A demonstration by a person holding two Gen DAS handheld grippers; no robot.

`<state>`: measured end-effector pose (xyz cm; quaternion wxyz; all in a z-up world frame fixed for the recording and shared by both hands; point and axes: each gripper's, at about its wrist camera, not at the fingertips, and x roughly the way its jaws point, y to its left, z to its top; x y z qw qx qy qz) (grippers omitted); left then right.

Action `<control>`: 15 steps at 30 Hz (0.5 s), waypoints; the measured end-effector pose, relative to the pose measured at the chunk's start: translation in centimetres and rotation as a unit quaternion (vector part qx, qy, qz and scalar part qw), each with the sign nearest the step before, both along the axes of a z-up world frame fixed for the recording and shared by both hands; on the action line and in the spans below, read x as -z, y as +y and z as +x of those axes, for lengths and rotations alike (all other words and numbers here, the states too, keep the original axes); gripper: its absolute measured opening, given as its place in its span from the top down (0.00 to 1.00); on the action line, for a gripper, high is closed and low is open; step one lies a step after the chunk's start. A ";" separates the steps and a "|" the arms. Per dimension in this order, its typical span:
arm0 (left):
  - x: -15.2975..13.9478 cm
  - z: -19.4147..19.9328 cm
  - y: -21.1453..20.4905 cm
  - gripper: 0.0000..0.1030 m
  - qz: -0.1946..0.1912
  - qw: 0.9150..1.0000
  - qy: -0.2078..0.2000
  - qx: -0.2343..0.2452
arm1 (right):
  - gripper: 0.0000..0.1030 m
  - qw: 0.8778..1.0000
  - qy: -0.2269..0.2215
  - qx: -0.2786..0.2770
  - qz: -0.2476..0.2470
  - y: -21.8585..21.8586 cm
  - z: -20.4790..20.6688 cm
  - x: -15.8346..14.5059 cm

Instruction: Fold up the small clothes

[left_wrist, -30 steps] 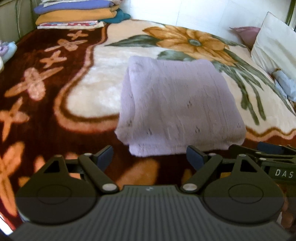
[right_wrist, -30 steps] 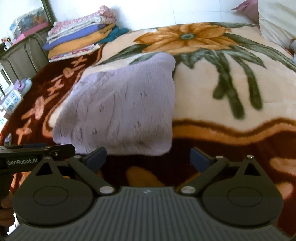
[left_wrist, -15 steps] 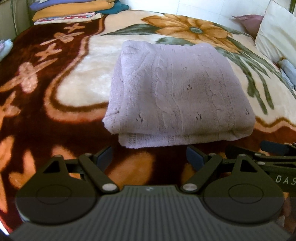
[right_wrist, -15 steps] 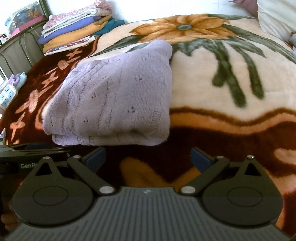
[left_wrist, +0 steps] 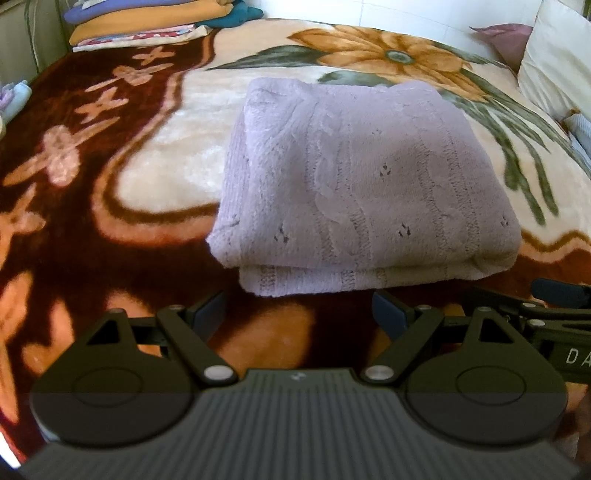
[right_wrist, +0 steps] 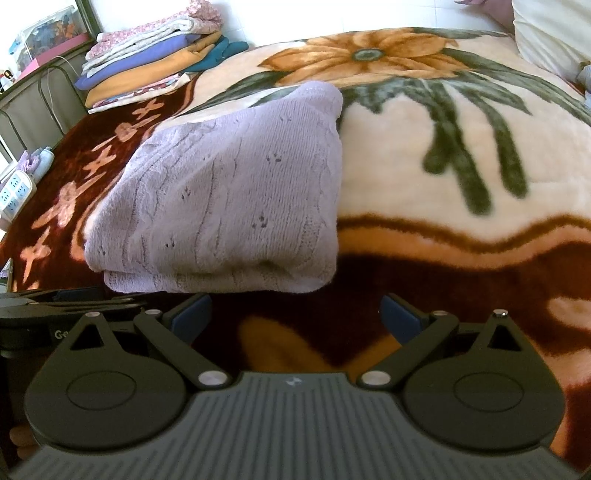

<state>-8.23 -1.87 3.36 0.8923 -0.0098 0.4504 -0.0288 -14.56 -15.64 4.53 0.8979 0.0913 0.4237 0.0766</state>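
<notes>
A bed (left_wrist: 155,177) under a flowered blanket fills my view. The lilac sweater (left_wrist: 362,184) lies folded at its middle, just ahead of me. I have dropped closer to its near edge. My left gripper (left_wrist: 299,314) and right gripper (right_wrist: 297,314) hold nothing, jaws apart; this fold looks finished.

Daylight falls soft and bright on the far side of the bed, washing the white wall (right_wrist: 295,14) nearly blank. The near blanket (left_wrist: 280,339) lies in deep shadow beneath the tools. Both views bulge at their edges, and the purple knit (left_wrist: 354,184) looks slightly soft.
</notes>
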 end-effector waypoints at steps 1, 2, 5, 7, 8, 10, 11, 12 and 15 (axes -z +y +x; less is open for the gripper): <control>0.0 0.0 0.0 0.15 0.001 1.000 0.000 0.000 | 0.02 1.000 0.000 0.000 0.000 0.0 0.0 0.0; 0.0 0.0 0.0 0.15 0.001 1.000 0.001 0.000 | 0.02 1.000 0.001 0.000 0.000 0.0 0.0 0.0; 0.1 0.1 -0.1 0.15 0.002 1.000 0.002 0.000 | 0.02 1.000 0.002 0.000 0.001 0.0 0.0 0.0; 0.1 0.1 -0.2 0.15 0.003 1.000 0.003 0.000 | 0.02 1.000 0.003 0.001 0.001 0.0 0.0 0.0; 0.1 0.1 -0.1 0.15 0.003 1.000 0.004 -0.001 | 0.02 1.000 0.003 0.001 0.001 0.1 0.0 0.0; 0.2 0.1 -0.2 0.15 0.004 1.000 0.004 -0.001 | 0.02 1.000 0.003 0.000 0.001 0.1 0.0 0.1; 0.2 0.1 -0.2 0.15 0.004 1.000 0.004 -0.001 | 0.02 1.000 0.003 0.000 0.001 0.1 0.1 0.0; 0.2 0.1 -0.2 0.15 0.004 1.000 0.004 -0.001 | 0.02 1.000 0.003 0.000 0.000 0.1 0.1 0.1; 0.2 0.1 -0.2 0.15 0.005 1.000 0.004 -0.001 | 0.02 1.000 0.004 -0.001 0.001 0.1 0.1 0.1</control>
